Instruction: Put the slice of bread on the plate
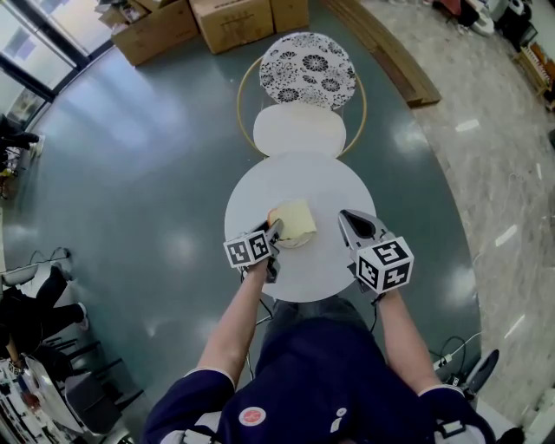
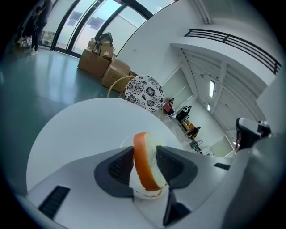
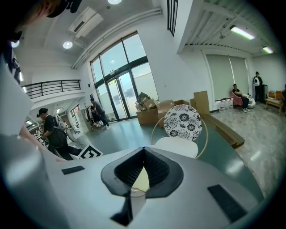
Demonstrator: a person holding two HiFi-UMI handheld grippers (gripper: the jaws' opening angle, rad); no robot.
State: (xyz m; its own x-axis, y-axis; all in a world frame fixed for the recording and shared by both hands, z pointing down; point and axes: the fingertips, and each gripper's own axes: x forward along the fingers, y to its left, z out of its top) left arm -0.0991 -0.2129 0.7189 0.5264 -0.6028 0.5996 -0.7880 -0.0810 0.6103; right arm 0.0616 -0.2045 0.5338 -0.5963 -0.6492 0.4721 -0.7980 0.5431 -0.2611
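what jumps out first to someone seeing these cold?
The slice of bread, orange crust toward the camera, sits between the left tongs, which are opening over the round white table. Next is the chair with the black-and-white flowered back, just beyond the table. The right tongs hover shut over the table's right side.

This is a large, high-ceilinged public lobby: tall glass doors (image 3: 120,96), a railed mezzanine (image 3: 49,87), glossy teal floor (image 1: 147,156), cardboard boxes (image 1: 199,22) stacked by the windows, a round counter (image 1: 299,186) with a patterned chair (image 1: 308,69), people (image 3: 239,96) sitting far off.
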